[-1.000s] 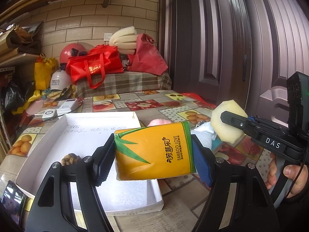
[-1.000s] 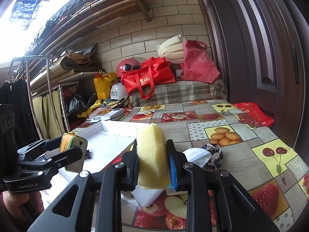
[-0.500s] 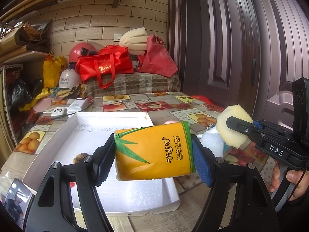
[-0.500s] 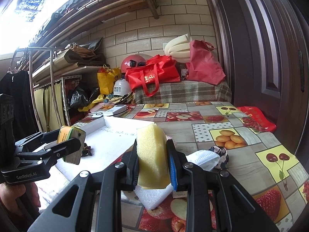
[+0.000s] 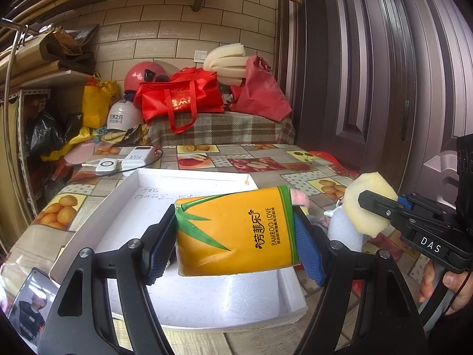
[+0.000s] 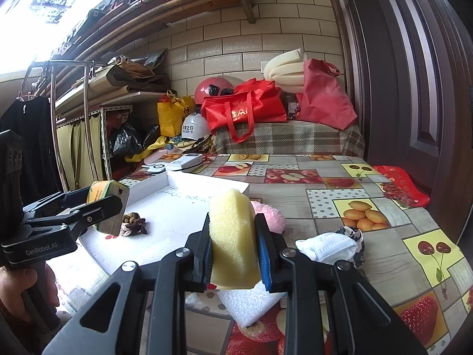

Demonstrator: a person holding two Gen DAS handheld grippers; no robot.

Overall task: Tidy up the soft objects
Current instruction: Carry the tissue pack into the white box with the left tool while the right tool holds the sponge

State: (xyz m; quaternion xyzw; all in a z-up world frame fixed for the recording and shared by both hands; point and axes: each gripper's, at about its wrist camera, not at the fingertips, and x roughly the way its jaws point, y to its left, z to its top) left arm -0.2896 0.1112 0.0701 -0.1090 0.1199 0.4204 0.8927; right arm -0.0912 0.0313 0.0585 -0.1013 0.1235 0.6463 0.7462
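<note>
My left gripper (image 5: 235,244) is shut on an orange tissue pack (image 5: 236,230) marked BAMBOO LOVE and holds it above the white tray (image 5: 133,186); the pack also shows in the right wrist view (image 6: 103,195). My right gripper (image 6: 233,254) is shut on a yellow sponge (image 6: 232,236), seen from the side in the left wrist view (image 5: 368,207), held above the table right of the tray. A brown scrunchie (image 6: 134,222) lies in the tray (image 6: 177,219). A pink fluffy item (image 6: 270,216), a white foam block (image 6: 251,304) and a face mask (image 6: 328,247) lie on the table.
The table (image 6: 384,236) has a fruit-print cloth. A power bank (image 5: 139,156) and white charger (image 5: 106,165) lie behind the tray. Red bags (image 5: 180,97), helmets and foam rolls sit on a plaid-covered box at the back. A door stands on the right. A phone (image 5: 26,304) lies at the near left.
Both grippers have risen and pulled back a little while keeping hold of the pack and the sponge. The tray and table items look lower and farther off.
</note>
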